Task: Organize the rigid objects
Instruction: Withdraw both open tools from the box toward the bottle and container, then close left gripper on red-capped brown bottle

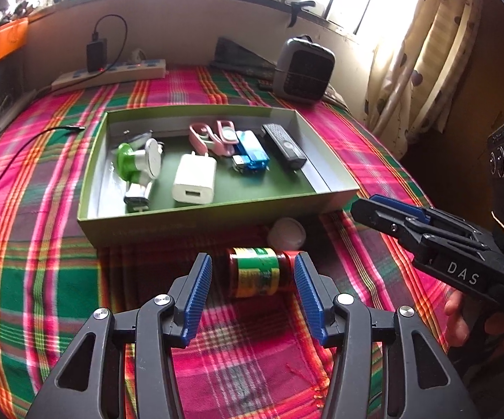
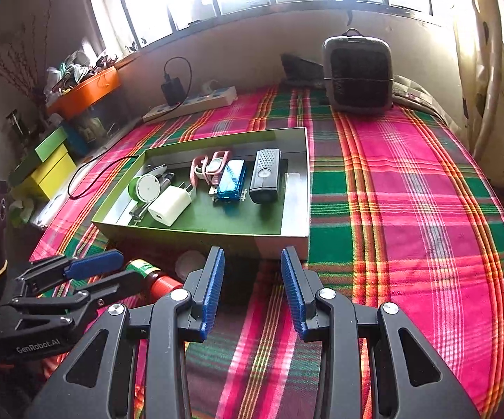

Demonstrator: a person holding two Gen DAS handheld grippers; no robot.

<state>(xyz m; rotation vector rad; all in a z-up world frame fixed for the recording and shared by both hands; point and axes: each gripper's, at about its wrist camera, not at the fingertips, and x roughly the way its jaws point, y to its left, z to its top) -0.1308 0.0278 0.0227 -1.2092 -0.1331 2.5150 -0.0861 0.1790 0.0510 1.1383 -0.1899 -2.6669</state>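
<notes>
Small jar lies on its side btwn left gripper pads, jaws spread, not pinching. Right gripper spread, empty, jar to its left.

The plaid cloth is woven fabric with a matt finish. The green box appears to be matt cardboard. The white charger is smooth plastic. The jar carries a glossy printed label. The gripper pads are ribbed blue, mounted on matt black plastic fingers with bright metal pins.
</notes>
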